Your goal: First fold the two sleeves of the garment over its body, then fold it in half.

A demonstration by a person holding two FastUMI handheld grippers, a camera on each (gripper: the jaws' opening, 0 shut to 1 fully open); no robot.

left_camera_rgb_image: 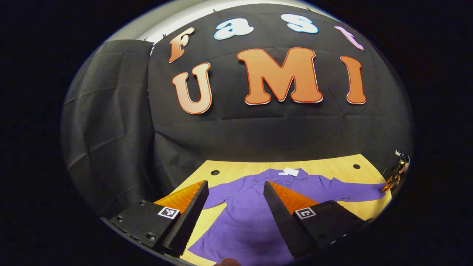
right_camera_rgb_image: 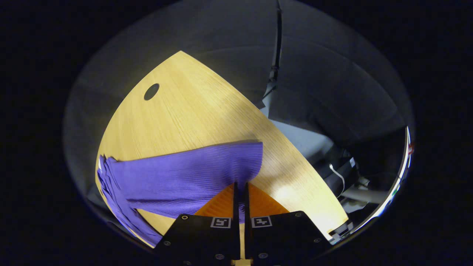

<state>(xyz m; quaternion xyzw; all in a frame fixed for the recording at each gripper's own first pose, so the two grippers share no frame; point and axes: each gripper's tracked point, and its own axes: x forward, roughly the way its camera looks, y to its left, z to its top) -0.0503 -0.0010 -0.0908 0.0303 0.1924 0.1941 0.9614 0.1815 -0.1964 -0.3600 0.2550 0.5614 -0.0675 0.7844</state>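
The purple garment is seen spread flat on the wooden table, collar toward twelve o'clock in the left gripper view, one sleeve stretched out toward three o'clock. In the right gripper view that sleeve's cuff is pinched at its lower edge by the right gripper, whose jaws are pressed nearly together on the cloth. The left gripper is held above the body with jaws spread wide, gripping nothing. The first sleeve fold is judged to be in hand; the next move calls for the cuff to be lifted and carried across the body toward nine o'clock, then released flat
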